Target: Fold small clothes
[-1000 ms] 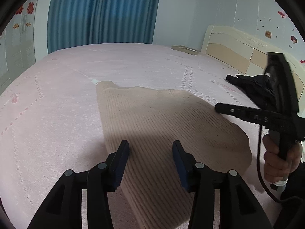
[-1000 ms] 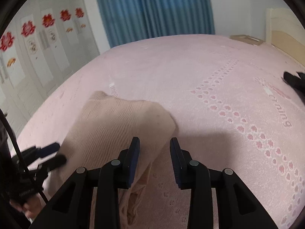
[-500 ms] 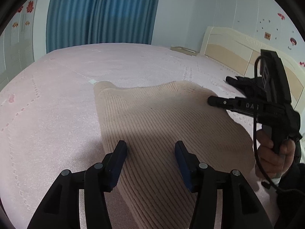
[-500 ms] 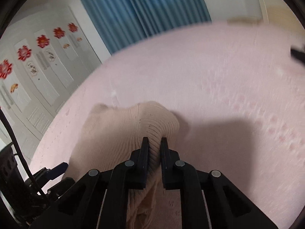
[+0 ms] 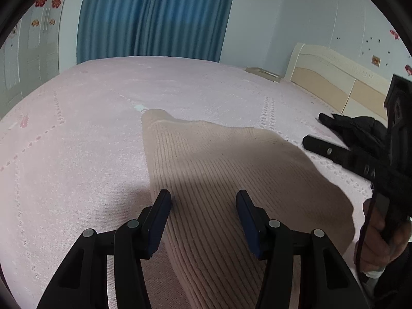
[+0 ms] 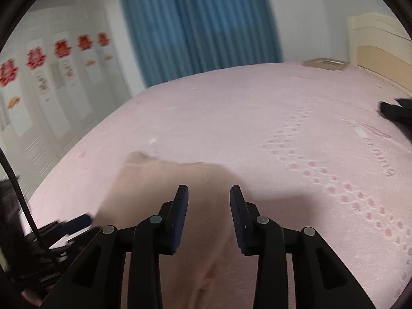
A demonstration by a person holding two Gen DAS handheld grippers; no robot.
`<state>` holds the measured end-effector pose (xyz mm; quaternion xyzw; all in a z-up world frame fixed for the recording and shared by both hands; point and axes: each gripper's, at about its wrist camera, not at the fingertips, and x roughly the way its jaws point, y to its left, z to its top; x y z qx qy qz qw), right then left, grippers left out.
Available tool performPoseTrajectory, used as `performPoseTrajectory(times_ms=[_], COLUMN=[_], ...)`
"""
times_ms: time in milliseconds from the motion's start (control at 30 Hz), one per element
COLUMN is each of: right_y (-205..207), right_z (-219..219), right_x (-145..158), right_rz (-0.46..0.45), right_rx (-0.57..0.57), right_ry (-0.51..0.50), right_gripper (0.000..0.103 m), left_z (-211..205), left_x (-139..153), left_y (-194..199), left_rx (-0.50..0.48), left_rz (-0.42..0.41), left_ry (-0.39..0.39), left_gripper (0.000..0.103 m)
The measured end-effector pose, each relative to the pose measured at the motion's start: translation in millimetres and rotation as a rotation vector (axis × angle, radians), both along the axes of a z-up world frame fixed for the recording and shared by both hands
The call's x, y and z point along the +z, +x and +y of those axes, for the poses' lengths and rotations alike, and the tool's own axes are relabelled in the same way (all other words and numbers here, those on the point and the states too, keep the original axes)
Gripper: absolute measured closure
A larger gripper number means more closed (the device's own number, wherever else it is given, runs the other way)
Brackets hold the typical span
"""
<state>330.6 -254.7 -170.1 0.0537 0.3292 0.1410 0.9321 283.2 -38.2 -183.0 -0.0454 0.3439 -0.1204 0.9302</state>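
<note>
left wrist view: a beige ribbed knit garment (image 5: 219,180) lies spread on a pink bedspread (image 5: 77,141), well short of the cream headboard (image 5: 334,77) that stands at the far right of the bed. the left gripper (image 5: 203,206) hangs just above the garment's near part with its jaws set wide apart and nothing between them; its left finger sits over the cloth's left edge, its right finger over the ribbed middle. on the headboard side of the garment the right gripper (image 5: 306,140) reaches in from the side, gripped by a bare hand (image 5: 381,242); from this angle its tip lies just past the cloth's right edge, clear of it. a black piece of clothing (image 5: 355,128) is heaped between the garment and the headboard. blue curtains (image 5: 154,18) hang behind the bed, far from the headboard's corner.

right wrist view, blurred: the right gripper (image 6: 208,211) is poised over the same beige ribbed knit garment (image 6: 167,180), jaws parted and holding nothing, the cloth showing plainly in the gap. the left gripper (image 6: 77,221) shows low at the side away from the headboard (image 6: 381,38), its blue-padded tip at the garment's edge. the black piece of clothing (image 6: 396,113) lies toward the headboard. white wardrobe doors (image 6: 51,82) with red paper cut-outs (image 6: 61,49) stand opposite the headboard, beyond the pink bedspread (image 6: 283,128) and beside the blue curtains (image 6: 200,23).
</note>
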Motion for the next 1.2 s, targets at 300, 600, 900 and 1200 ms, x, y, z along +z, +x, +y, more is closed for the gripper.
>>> performPoseTrajectory(times_ms=[300, 600, 900, 1200], right_y=[8.9, 5.8, -10.9, -28.6], right_z=[22.8, 11.8, -5.2, -3.7], right_x=[-28.7, -27.4, -10.6, -11.8], right_rz=[0.102, 0.128, 0.101, 0.159], right_rx=[0.066, 0.072, -0.013, -0.062], right_ry=[-0.144, -0.114, -0.060, -0.082], right_gripper=[0.070, 0.070, 0.061, 0.054], left_z=[8.1, 7.3, 3.5, 1.6], left_x=[-1.3, -2.4, -0.3, 1.2], left_y=[1.1, 0.9, -6.1, -11.4], left_rx=[0.005, 0.002, 0.013, 0.061], left_rz=[0.016, 0.026, 0.032, 0.075], left_ry=[-0.022, -0.024, -0.013, -0.015], left_gripper=[0.052, 0.052, 0.052, 0.052])
